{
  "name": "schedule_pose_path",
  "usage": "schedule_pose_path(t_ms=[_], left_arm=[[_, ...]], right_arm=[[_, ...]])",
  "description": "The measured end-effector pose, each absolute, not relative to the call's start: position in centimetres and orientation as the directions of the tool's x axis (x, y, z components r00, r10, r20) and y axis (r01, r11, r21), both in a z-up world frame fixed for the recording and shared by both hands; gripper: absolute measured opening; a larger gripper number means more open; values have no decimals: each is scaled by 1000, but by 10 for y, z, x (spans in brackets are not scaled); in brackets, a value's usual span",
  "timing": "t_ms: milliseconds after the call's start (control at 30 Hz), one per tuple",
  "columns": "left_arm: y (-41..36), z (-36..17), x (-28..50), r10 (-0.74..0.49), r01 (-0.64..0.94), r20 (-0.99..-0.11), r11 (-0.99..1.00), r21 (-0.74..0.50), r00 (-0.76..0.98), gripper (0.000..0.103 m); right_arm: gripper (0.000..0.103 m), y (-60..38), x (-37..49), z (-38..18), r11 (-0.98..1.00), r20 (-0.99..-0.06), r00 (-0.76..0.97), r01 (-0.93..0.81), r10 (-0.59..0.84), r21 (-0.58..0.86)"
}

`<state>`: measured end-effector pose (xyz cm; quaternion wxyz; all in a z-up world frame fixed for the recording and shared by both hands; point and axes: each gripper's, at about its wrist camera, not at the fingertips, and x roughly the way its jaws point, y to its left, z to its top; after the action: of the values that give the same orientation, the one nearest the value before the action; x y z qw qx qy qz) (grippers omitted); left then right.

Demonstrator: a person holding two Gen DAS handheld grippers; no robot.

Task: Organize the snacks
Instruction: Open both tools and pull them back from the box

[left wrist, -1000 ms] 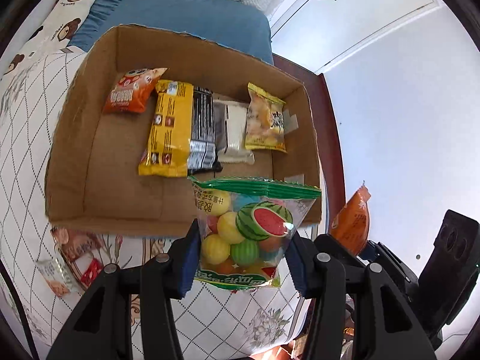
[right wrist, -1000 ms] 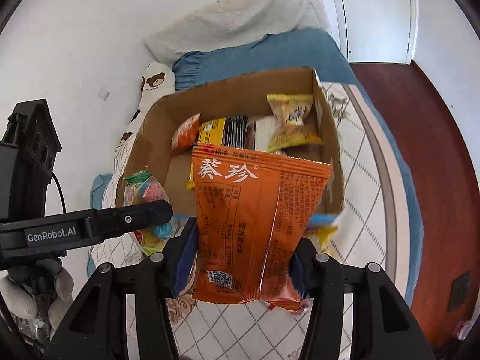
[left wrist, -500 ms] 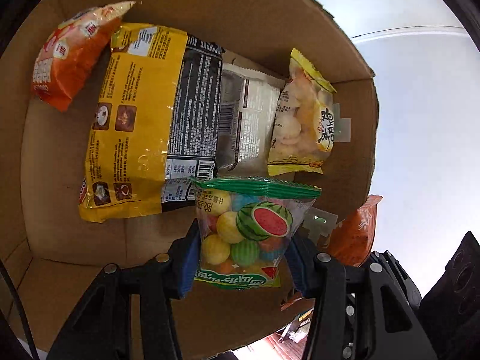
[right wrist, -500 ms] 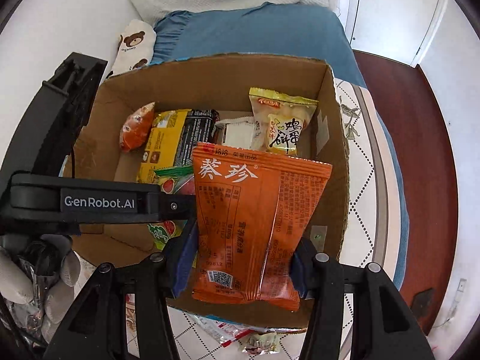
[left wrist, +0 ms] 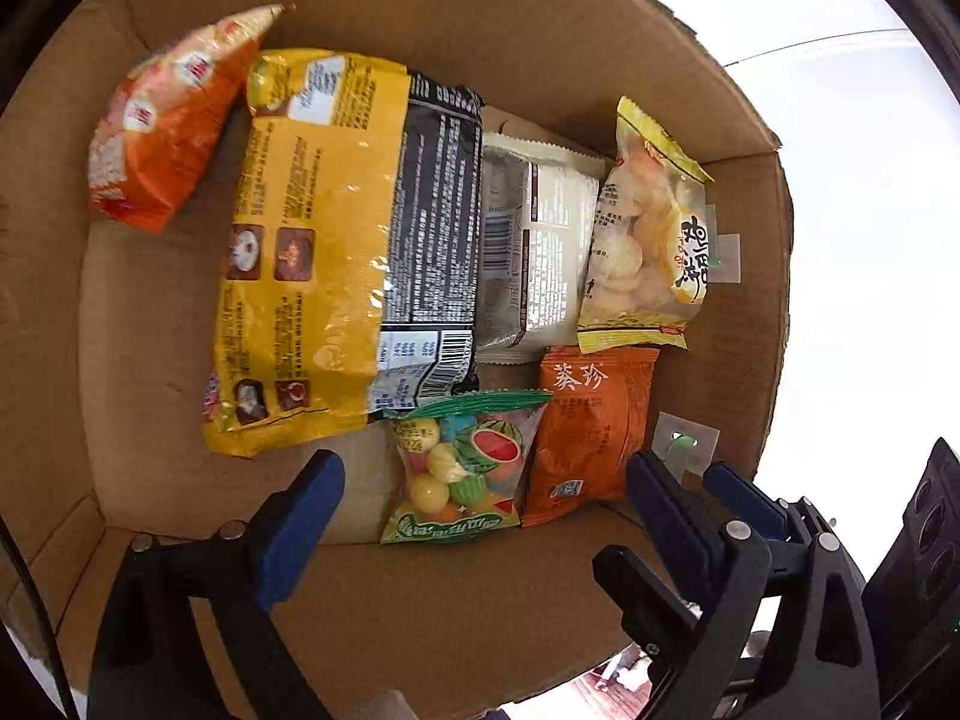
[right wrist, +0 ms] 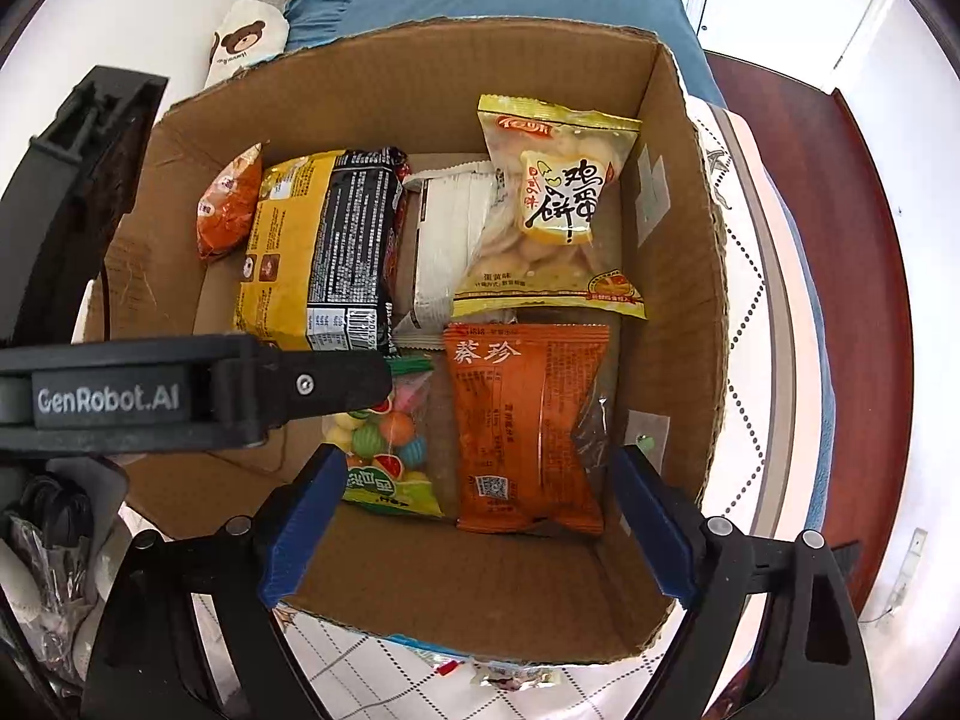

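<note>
The cardboard box (left wrist: 750,312) (right wrist: 672,312) holds several snack packs. The fruit-candy bag (left wrist: 462,468) (right wrist: 384,450) and the orange snack pack (left wrist: 591,426) (right wrist: 528,420) lie side by side on the box floor at the near side. My left gripper (left wrist: 486,504) is open and empty just above the candy bag. My right gripper (right wrist: 474,510) is open and empty above the orange pack. The left gripper's arm (right wrist: 180,390) crosses the right wrist view and hides part of the candy bag.
Further back in the box lie a yellow-black noodle pack (left wrist: 336,252) (right wrist: 318,252), a white pack (left wrist: 534,246) (right wrist: 450,246), a yellow egg-biscuit bag (left wrist: 648,246) (right wrist: 558,210) and a small orange bag (left wrist: 162,126) (right wrist: 228,210). More snacks (right wrist: 492,669) lie on the quilt in front of the box.
Both grippers went from shut on their packs to open. The candy bag and the orange pack now lie on the box floor.
</note>
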<state>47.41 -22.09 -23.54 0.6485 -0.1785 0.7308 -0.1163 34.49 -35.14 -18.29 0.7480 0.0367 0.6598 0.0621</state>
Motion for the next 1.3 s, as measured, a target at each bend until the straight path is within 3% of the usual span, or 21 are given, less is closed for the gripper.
schedule_pose_path(t_ms=[367, 700, 1300], left_arm=[[-190, -173, 439, -207, 27, -970, 978, -205, 127, 96], [-184, -146, 385, -58, 79, -946, 996, -34, 319, 96], [-183, -79, 299, -10, 57, -839, 998, 26, 545, 96]], right_arm=[[92, -352, 321, -157, 989, -966, 213, -15, 144, 145], [92, -356, 281, -129, 991, -931, 344, 16, 121, 135], [92, -354, 192, -52, 992, -803, 588, 1, 99, 123]])
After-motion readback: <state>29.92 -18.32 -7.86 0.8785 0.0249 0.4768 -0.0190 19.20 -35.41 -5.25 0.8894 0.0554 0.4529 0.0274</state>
